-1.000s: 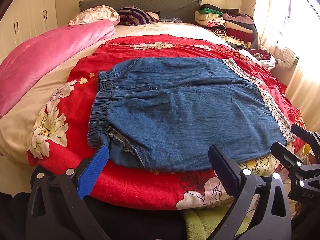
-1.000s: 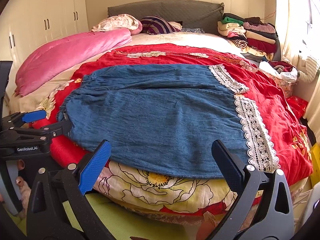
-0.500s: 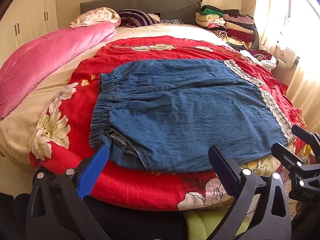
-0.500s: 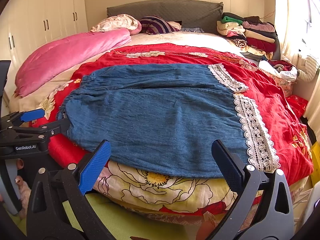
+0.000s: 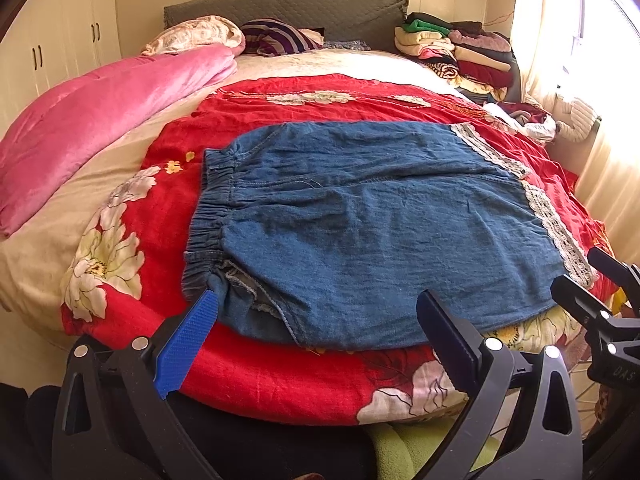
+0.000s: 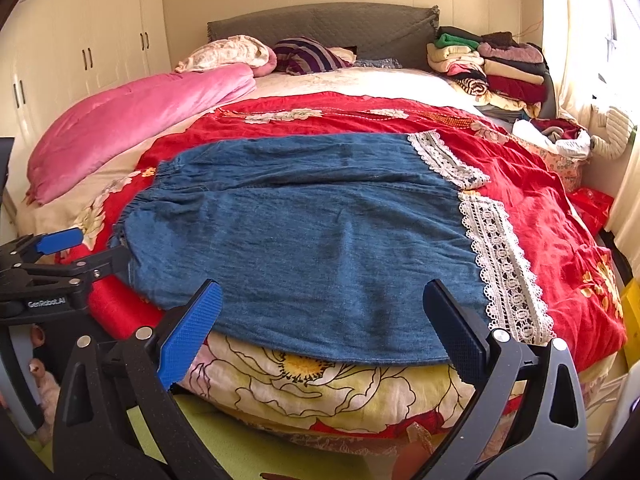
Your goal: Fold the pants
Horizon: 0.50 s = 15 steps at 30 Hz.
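My left gripper (image 5: 316, 320) and right gripper (image 6: 320, 312) hover spread at the bed's near edge; I should pinch the pants' (image 5: 380, 232) near hem squarely at both ends.

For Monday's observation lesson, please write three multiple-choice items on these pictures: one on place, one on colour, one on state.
1. Where is the pants' lace trim?
A. At the leg hems
B. On the waistband
C. Nowhere

2. What colour is the blanket under the pants?
A. Green
B. Red, floral
C. Plain white

3. How are the left gripper and right gripper?
A. Both shut on denim
B. One shut
C. Both open, empty

Answers: 1 A, lace edges both hems; 2 B, red with pale flowers; 3 C, fingers spread, nothing between.
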Each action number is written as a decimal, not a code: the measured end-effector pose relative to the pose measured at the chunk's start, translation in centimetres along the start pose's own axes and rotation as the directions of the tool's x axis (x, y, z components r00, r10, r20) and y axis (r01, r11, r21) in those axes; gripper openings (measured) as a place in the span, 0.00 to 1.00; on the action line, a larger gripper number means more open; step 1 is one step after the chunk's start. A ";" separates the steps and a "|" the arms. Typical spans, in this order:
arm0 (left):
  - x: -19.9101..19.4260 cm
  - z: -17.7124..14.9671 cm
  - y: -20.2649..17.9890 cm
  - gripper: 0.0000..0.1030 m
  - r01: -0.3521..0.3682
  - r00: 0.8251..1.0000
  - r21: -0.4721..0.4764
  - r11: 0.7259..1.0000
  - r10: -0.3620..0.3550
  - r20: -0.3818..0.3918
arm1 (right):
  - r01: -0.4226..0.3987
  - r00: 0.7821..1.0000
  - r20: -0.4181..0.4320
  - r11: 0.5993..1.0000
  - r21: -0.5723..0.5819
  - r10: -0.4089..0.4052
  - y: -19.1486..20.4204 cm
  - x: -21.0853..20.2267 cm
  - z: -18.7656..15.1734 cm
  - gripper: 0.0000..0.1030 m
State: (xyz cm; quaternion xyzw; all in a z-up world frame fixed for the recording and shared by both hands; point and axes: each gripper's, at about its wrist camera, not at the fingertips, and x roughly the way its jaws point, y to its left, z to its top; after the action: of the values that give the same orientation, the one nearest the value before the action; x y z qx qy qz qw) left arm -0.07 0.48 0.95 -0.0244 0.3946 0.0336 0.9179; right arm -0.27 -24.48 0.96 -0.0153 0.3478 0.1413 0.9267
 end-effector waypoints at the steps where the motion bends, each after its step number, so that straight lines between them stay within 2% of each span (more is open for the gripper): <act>1: 0.0 0.0 0.1 0.96 -0.002 1.000 -0.003 1.000 0.002 0.001 | 0.007 1.000 -0.002 1.000 0.001 -0.007 -0.1 0.1 0.0 0.92; 9: 0.3 0.3 0.3 0.96 0.006 1.000 -0.005 1.000 -0.006 0.005 | 0.012 1.000 0.004 1.000 -0.001 -0.012 -0.9 0.1 0.7 0.92; 15: 0.8 1.0 1.2 0.96 -0.001 1.000 -0.024 1.000 0.002 0.008 | 0.011 1.000 0.029 0.998 -0.057 -0.009 -0.5 0.4 2.2 0.92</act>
State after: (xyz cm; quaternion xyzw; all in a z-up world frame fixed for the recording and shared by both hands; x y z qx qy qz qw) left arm 1.13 1.82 1.06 -0.0348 0.3904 0.0391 0.9191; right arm 1.52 -24.57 2.32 -0.0415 0.3301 0.1468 0.9315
